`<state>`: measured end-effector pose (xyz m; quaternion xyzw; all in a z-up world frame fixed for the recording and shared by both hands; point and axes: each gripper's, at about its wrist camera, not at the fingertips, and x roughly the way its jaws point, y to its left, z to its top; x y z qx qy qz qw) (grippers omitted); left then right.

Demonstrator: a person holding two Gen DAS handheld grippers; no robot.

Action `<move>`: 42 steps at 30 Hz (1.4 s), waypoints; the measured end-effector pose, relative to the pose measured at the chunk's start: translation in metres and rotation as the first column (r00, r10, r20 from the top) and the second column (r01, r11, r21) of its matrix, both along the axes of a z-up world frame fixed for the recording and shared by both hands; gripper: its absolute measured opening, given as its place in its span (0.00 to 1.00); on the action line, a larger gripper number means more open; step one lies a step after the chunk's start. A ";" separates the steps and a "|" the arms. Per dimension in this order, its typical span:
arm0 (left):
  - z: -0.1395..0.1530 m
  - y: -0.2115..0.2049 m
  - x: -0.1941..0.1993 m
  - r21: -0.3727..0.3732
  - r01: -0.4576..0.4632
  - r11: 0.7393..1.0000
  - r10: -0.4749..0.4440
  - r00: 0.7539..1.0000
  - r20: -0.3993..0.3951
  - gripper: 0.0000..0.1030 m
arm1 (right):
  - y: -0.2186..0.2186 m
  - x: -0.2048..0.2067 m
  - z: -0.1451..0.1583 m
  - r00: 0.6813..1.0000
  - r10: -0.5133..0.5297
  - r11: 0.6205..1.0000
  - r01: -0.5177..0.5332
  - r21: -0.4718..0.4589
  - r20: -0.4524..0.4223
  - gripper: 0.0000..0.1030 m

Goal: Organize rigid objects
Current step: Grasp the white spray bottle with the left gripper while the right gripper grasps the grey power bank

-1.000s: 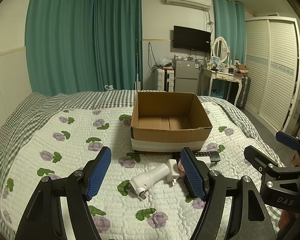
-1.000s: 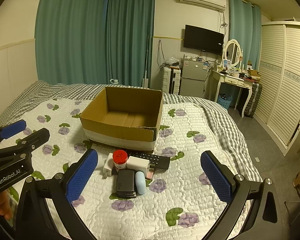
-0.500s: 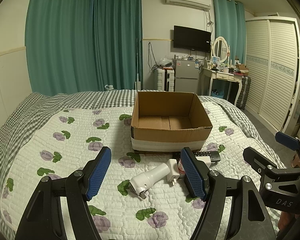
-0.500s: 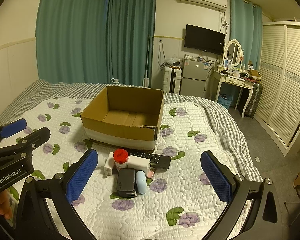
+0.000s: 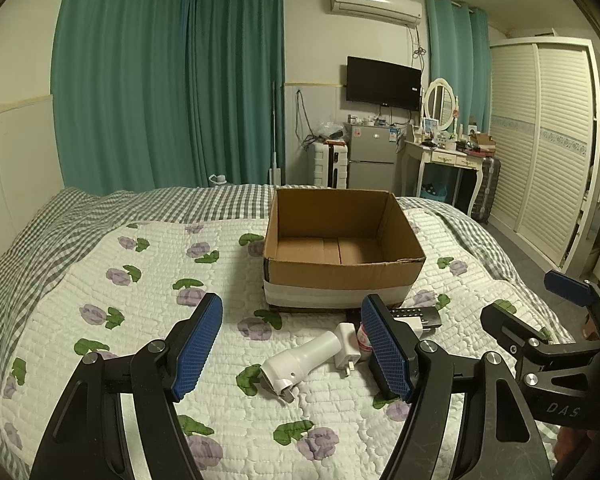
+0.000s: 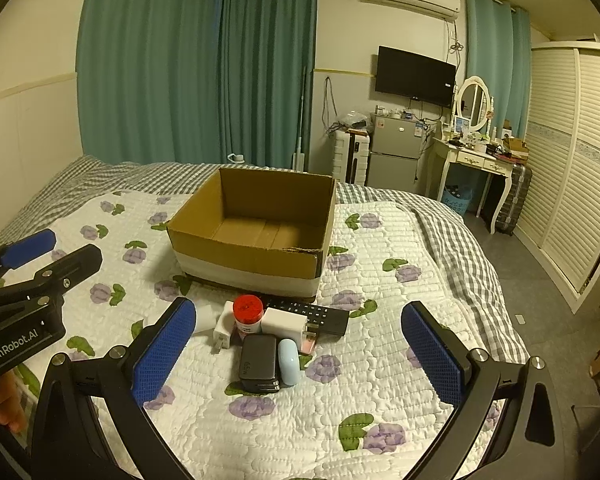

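On quilted floral bedspread [image 6: 380,380], ahead of both grippers: small pile of rigid items, none boxed yet. Open brown cardboard box [image 5: 342,270] just behind pile, appears bare inside. Judged step: approach before first pick.

Left to right:
- Left gripper [image 5: 292,350]: spread wide, holding nothing. White cylindrical plastic attachment [image 5: 304,360] between fingers, nearer right pad, not touching either.
- White wall plug [image 5: 347,344]: touching attachment's far end.
- Red-capped small jar [image 6: 248,314], white block charger [image 6: 284,324], black remote control [image 6: 312,314], black power adapter [image 6: 259,362], pale blue oval case [image 6: 289,360]: clustered, touching.
- Right gripper [image 6: 300,360]: spread wide, holding nothing; adapter and case between fingers, apart from pads.

Next move calls for lowering, closing on one item, lifting over box rim.
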<state>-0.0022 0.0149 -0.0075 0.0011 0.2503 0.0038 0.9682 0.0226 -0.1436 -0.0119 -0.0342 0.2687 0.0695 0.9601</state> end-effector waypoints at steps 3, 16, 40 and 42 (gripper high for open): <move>-0.008 0.004 0.007 0.003 -0.002 1.000 0.002 1.000 -0.030 0.73 | 0.000 0.006 -0.006 1.000 0.000 1.000 0.000 -0.006 -0.019 1.00; -0.092 -0.004 0.074 0.096 0.114 0.989 -0.086 0.963 -0.254 0.71 | 0.002 0.050 -0.070 0.980 0.012 1.000 -0.016 -0.017 -0.198 1.00; -0.125 -0.008 0.091 0.045 0.160 0.986 -0.133 0.922 -0.364 0.53 | 0.037 0.081 -0.129 0.891 0.128 0.990 -0.139 0.007 -0.436 0.66; -0.123 -0.004 0.088 0.040 0.136 0.990 -0.111 0.920 -0.377 0.53 | 0.040 0.081 -0.133 0.886 0.110 0.991 -0.132 -0.018 -0.450 0.62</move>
